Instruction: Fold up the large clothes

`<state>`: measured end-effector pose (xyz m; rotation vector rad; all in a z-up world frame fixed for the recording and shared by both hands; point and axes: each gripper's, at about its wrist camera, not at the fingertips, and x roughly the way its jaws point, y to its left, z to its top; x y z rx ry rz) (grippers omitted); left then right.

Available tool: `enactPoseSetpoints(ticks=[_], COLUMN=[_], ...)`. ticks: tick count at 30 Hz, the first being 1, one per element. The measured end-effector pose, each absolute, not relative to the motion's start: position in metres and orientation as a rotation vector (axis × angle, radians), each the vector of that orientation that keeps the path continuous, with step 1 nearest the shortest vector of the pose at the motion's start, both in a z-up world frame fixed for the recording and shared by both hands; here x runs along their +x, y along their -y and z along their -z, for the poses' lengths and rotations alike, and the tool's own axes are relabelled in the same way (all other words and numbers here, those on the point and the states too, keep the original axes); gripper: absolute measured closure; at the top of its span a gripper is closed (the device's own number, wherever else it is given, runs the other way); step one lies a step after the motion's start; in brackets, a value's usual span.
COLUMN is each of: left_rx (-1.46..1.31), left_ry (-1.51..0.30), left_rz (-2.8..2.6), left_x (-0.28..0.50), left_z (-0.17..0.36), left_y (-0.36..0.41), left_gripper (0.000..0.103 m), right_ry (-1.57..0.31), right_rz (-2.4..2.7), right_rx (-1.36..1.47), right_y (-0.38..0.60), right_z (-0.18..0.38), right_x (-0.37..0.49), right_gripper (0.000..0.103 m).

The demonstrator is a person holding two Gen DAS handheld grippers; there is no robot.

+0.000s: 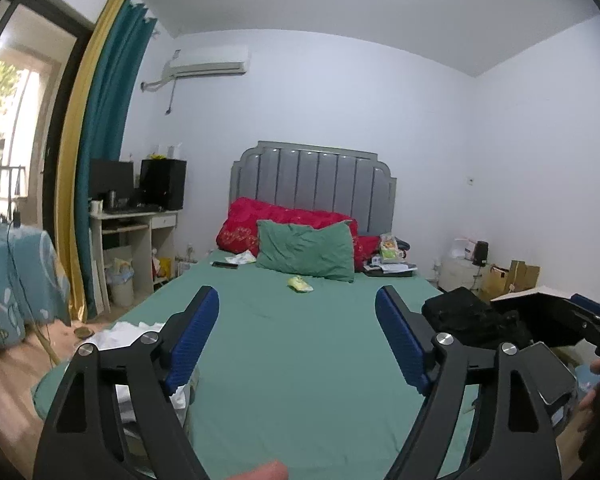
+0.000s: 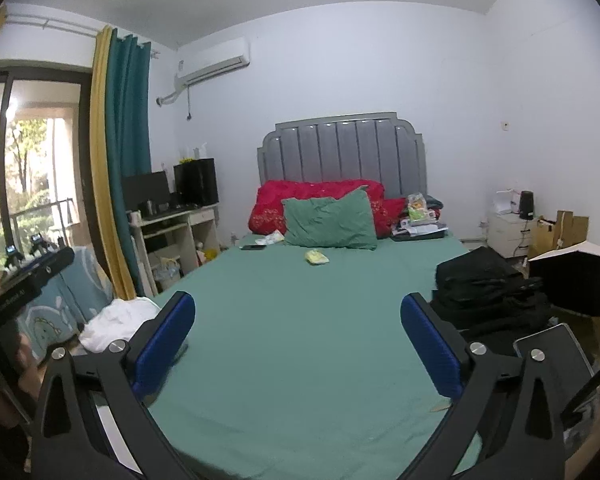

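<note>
A white garment [image 2: 116, 322] lies crumpled at the bed's near left corner; it also shows in the left wrist view [image 1: 132, 332], partly behind the left finger. A pile of black clothes [image 2: 488, 292] sits at the bed's right edge, also in the left wrist view [image 1: 468, 316]. My left gripper [image 1: 298, 312] is open and empty, held above the green sheet [image 1: 292, 344]. My right gripper [image 2: 298, 320] is open and empty above the same sheet [image 2: 300, 320]. The right gripper's body shows at the far right of the left wrist view [image 1: 596, 320].
A green pillow [image 2: 330, 222] and red quilt [image 2: 320, 194] lie at the headboard, with a small yellow packet [image 2: 317, 257] and a phone [image 2: 252, 247] on the sheet. A desk [image 2: 172, 224] stands left, a nightstand [image 2: 510, 232] and an open cardboard box [image 2: 580, 280] right.
</note>
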<state>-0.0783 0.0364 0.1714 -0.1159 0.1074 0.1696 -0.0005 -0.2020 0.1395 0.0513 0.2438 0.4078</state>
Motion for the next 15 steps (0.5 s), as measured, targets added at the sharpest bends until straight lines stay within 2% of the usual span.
enactPoseSetpoints(ticks=[15], left_rx=[-0.127], left_ry=[-0.185], left_rz=[-0.235], left_x=[-0.061], left_z=[-0.147], left_y=[-0.064], left_gripper=[0.018], right_ry=[-0.319], right_rz=[-0.439], right_rx=[0.008], right_y=[0.176], right_z=[-0.110], right_x=[0.021], right_gripper=[0.001])
